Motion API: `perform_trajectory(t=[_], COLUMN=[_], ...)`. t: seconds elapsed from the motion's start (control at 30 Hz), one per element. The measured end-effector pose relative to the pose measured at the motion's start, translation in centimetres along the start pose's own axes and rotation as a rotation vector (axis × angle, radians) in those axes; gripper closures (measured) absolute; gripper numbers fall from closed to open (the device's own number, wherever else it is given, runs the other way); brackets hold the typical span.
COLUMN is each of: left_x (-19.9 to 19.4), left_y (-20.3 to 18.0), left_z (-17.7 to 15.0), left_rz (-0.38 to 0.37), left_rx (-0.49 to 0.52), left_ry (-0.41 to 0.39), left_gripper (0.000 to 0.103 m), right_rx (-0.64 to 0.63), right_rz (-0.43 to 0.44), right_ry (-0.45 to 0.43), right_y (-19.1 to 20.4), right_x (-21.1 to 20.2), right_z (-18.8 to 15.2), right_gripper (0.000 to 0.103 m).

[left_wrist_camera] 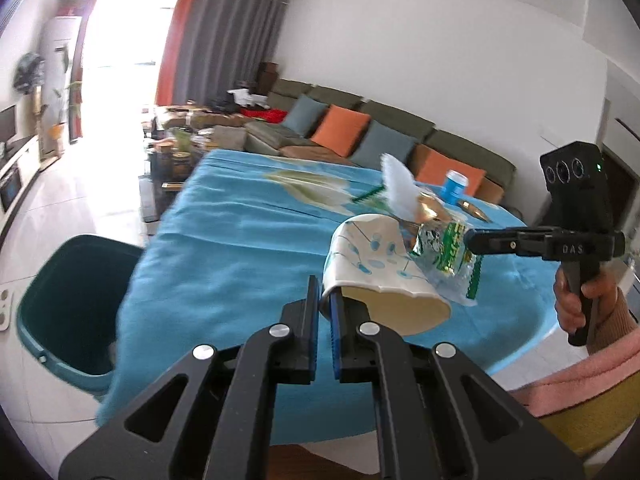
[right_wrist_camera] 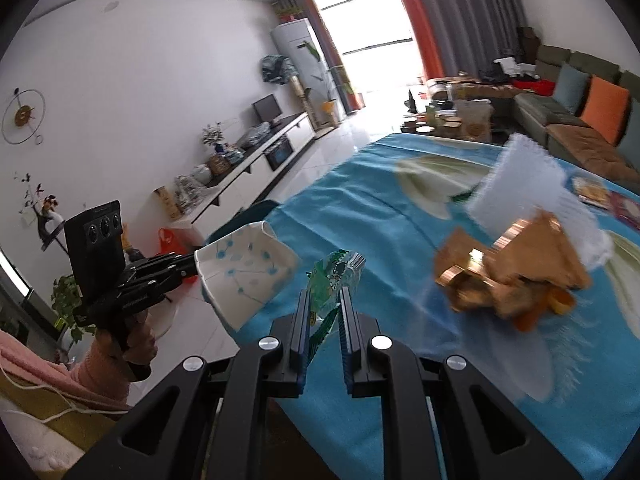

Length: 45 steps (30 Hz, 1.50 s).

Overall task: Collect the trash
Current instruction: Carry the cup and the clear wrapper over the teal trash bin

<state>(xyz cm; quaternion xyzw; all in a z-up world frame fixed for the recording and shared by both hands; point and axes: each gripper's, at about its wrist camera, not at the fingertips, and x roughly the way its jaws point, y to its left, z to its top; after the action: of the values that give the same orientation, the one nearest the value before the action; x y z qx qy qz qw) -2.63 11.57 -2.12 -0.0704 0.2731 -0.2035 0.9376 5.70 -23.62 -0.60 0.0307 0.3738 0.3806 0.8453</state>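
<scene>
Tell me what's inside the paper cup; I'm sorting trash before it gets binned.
Seen from the left wrist, the paper cup held by the left claw shows only bare tan inner wall; its bottom is out of sight.

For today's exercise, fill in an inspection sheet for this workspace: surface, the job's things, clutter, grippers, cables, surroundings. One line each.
Surface: table under a blue cloth.
Job's things: paper cup, green-printed wrapper, teal bin on the floor beside the table.
Clutter: gold and white wrapper, blue can.
Grippers: left gripper shut on the paper cup's rim; right gripper shut on the green-printed wrapper.
Cables: nothing seen.
Surroundings: sofa with cushions, curtains.
</scene>
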Motion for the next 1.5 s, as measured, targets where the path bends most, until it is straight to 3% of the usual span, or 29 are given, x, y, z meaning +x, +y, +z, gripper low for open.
perform_trajectory(t=[0.6,0.93,1.3,1.5], left_x=[-5.1,-6.4,-4.4,-2.9], left_y=[10.6,14.6,17.6,18.4], left_z=[0.1,-0.4,-1.7,-1.9], left_rz=[0.353,0.459,0.558,0.575], left_rx=[-0.197,-0.276,-0.340,-0.364], left_ry=[-0.067,-0.066,0.020,0.057], left_gripper=[0.098,0.098,0.098,0.098], right_rx=[-0.119,-0.122,-0.109,-0.112], right_rz=[0.201,0.244,0.223,0.196], right_ry=[0.019,0.072,0.162,0.209], right_y=[6.0,8.6,9.8,10.7], right_x=[11.8,17.8,24.3,27.0], right_z=[7.8,9.9,11.0,10.7], right_gripper=[0.091,0.091,0.090,0.089])
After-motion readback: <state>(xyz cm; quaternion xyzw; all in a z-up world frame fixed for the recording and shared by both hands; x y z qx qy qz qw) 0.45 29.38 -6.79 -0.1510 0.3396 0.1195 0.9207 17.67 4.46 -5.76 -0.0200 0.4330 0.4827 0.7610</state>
